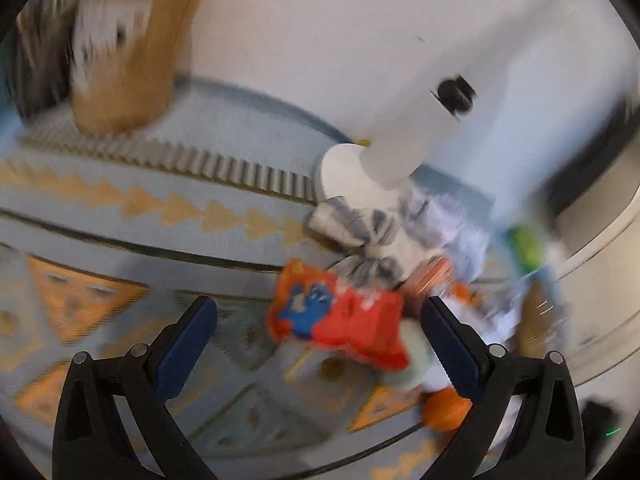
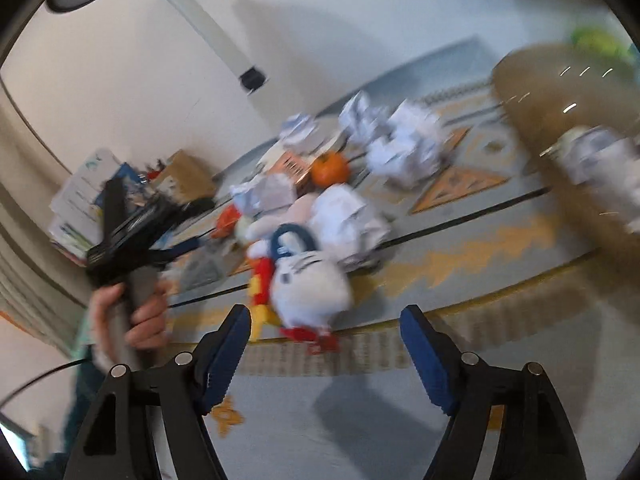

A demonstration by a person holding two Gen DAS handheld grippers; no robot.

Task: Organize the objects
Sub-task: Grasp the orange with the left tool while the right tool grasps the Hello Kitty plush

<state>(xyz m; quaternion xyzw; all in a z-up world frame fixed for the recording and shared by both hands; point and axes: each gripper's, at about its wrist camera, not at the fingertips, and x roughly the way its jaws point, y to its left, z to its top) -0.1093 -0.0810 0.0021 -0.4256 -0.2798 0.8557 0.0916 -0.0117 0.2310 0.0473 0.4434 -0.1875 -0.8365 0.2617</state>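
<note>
Both views are motion-blurred. A pile of objects lies on a patterned rug (image 1: 120, 200). In the left wrist view my left gripper (image 1: 318, 312) is open and empty, with a red and orange snack bag (image 1: 340, 320) between and just beyond its fingers. Past it lie a grey striped cloth (image 1: 356, 228), crumpled paper (image 1: 448, 220) and an orange ball (image 1: 446, 410). In the right wrist view my right gripper (image 2: 326, 326) is open and empty, just short of a white plush toy (image 2: 308, 284) with red and yellow parts. Behind it lie crumpled papers (image 2: 400, 148) and a small orange pumpkin (image 2: 330, 168).
A brown paper bag (image 1: 132, 60) stands at the rug's far left. A white post on a round base (image 1: 416, 120) rises behind the pile. A brown bin (image 2: 568, 120) sits at the right. The left gripper in a hand (image 2: 132, 232) shows at the left, with stacked papers (image 2: 84, 200) behind it.
</note>
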